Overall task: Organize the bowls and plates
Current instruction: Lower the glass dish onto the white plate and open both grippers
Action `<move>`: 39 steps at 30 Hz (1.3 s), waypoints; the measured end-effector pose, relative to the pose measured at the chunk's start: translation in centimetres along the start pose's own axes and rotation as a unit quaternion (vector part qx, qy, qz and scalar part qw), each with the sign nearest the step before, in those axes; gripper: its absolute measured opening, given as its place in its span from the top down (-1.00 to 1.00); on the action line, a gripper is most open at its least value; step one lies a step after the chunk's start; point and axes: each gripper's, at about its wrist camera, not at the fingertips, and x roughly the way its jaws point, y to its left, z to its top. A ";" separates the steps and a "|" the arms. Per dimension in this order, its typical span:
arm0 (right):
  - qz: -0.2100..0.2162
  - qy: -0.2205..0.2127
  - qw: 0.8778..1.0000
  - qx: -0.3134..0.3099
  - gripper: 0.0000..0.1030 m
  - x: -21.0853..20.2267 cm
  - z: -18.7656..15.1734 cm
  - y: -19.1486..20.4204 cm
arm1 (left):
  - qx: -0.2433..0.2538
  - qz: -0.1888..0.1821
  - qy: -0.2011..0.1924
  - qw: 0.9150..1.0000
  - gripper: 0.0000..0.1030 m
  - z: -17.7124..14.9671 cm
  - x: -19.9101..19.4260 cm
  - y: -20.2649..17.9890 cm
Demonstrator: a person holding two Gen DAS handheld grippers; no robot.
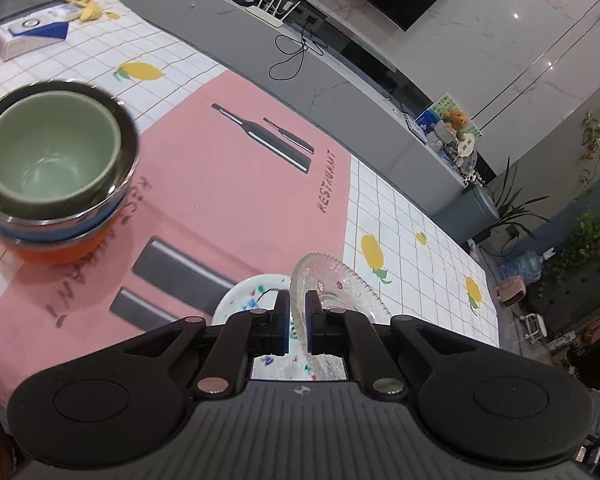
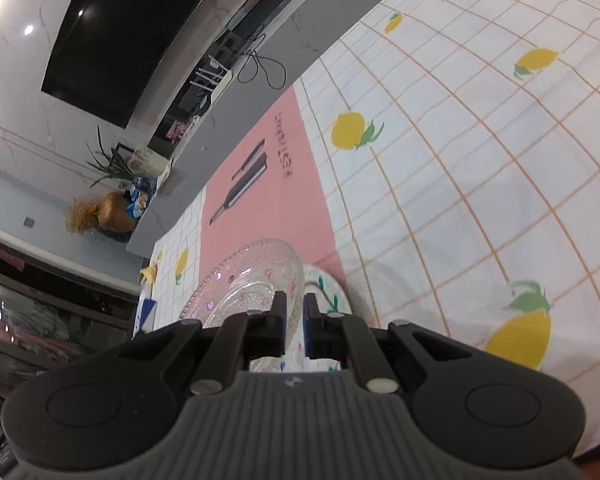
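In the left wrist view my left gripper (image 1: 298,300) is shut on the rim of a clear glass plate (image 1: 340,286), held tilted over a white plate with coloured flecks (image 1: 244,300) on the pink mat. A stack of bowls (image 1: 56,176) stands at the left: a green bowl inside steel, blue and orange ones. In the right wrist view my right gripper (image 2: 295,302) is shut on the rim of the same glass plate (image 2: 252,280), with the white plate (image 2: 324,284) beneath it.
A pink placemat (image 1: 228,168) lies on the lemon-print tablecloth (image 2: 480,152). A box (image 1: 28,36) and a banana peel (image 1: 86,8) lie at the far left end of the table. A grey TV bench (image 1: 340,80) runs behind the table.
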 end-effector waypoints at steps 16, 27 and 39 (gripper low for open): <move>-0.064 0.003 0.996 -0.068 0.87 3.0 -1.6 1.5 | -0.019 -0.016 0.011 1.000 0.86 -1.0 2.7 4.1; -0.102 0.011 0.990 -0.092 0.85 4.3 -2.0 1.5 | -0.006 0.000 0.015 1.000 0.86 -1.3 3.7 4.0; -0.114 0.016 0.987 -0.109 0.81 4.8 -2.2 1.9 | 0.021 0.018 0.007 1.000 0.86 -1.6 4.0 3.8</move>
